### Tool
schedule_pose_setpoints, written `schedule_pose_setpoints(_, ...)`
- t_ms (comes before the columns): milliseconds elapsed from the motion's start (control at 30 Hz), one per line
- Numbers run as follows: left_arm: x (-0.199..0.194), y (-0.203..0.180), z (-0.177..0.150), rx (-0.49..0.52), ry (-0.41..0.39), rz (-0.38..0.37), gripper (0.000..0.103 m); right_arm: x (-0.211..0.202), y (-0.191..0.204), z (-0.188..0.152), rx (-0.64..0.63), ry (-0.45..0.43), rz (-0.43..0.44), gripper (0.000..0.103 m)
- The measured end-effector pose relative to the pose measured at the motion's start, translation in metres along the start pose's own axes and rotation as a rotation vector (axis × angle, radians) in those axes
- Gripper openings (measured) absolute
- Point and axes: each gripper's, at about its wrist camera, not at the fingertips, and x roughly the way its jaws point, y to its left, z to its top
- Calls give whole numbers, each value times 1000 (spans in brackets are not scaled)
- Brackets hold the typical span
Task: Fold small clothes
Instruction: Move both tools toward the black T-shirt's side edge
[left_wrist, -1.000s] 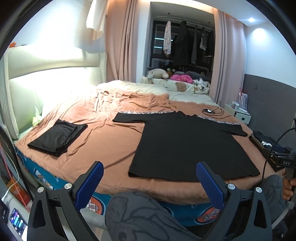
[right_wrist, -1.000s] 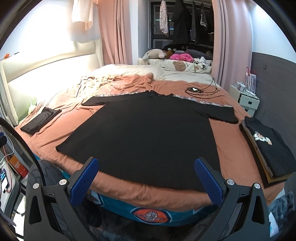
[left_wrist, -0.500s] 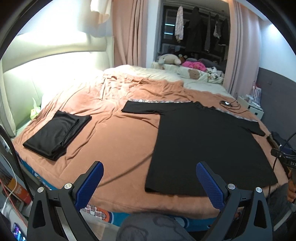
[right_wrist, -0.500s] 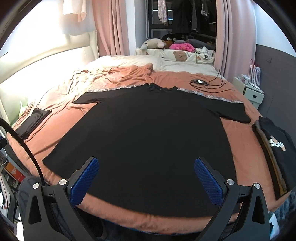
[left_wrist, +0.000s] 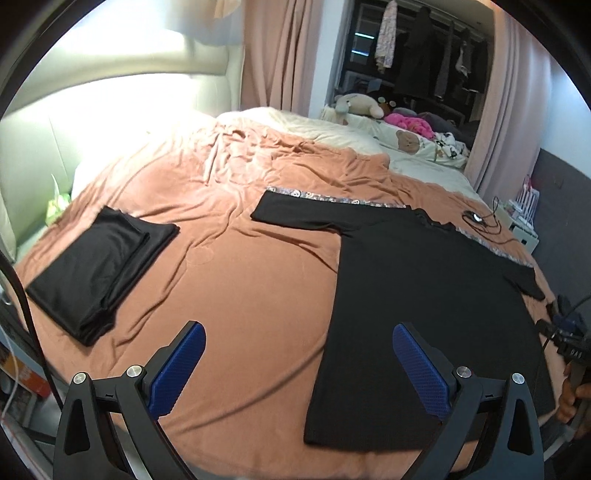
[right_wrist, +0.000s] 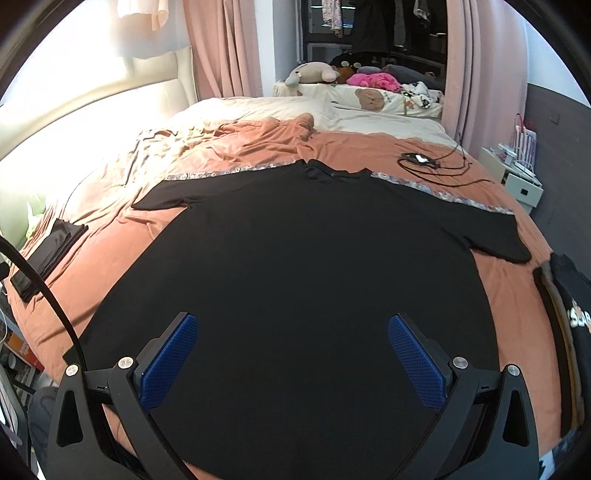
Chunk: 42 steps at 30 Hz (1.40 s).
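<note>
Right, the black T-shirt (right_wrist: 295, 266) lies spread flat on the terracotta bedspread (left_wrist: 229, 280), collar toward the far side, both short sleeves stretched out sideways, hem toward me at the near edge of the bed. The fabric looks smooth, with hardly a wrinkle across the body. My left gripper (left_wrist: 297, 369) is held wide apart with nothing between its blue pads; it hangs above the bedspread, its right finger over the shirt's left side edge. My right gripper (right_wrist: 291, 360) is likewise spread and empty, above the lower middle of the shirt.

To the left, well apart from the shirt, sits a folded black garment (left_wrist: 99, 266) close to the bed's left edge, with bare bedspread between it and the shirt. On the right, a stack of folded clothes (right_wrist: 569, 332) lies just beside the right sleeve, near the bed's right edge. Beyond the collar there is a black cable tangle (right_wrist: 428, 162) on the cover, near the shirt's right shoulder.
</note>
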Motion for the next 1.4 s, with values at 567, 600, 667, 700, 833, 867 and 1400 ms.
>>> schedule_pose_setpoints(567, 105, 30, 93, -24, 83, -29, 81, 75, -10, 60, -2, 16, 68, 103)
schedule_pose_setpoints(600, 111, 32, 98, -26, 86, -29, 80, 80, -11, 64, -2, 19, 73, 103)
schedule_pose_setpoints(667, 123, 37, 108, -30, 93, -31, 76, 89, -10, 72, -4, 18, 76, 101)
schedule_pose_setpoints(700, 132, 40, 114, -36, 102, -29, 75, 96, -10, 77, -7, 22, 80, 99)
schedule_pose_setpoints(833, 159, 48, 128, -46, 125, -34, 72, 117, -6, 92, -8, 31, 100, 98)
schedule_pose_setpoints(867, 167, 50, 132, -51, 135, -35, 71, 125, -4, 97, -9, 33, 100, 98)
schedule_pose_setpoints(1400, 301, 84, 175, -139, 281, -40, 69, 234, 32, 152, 42, 68, 120, 94)
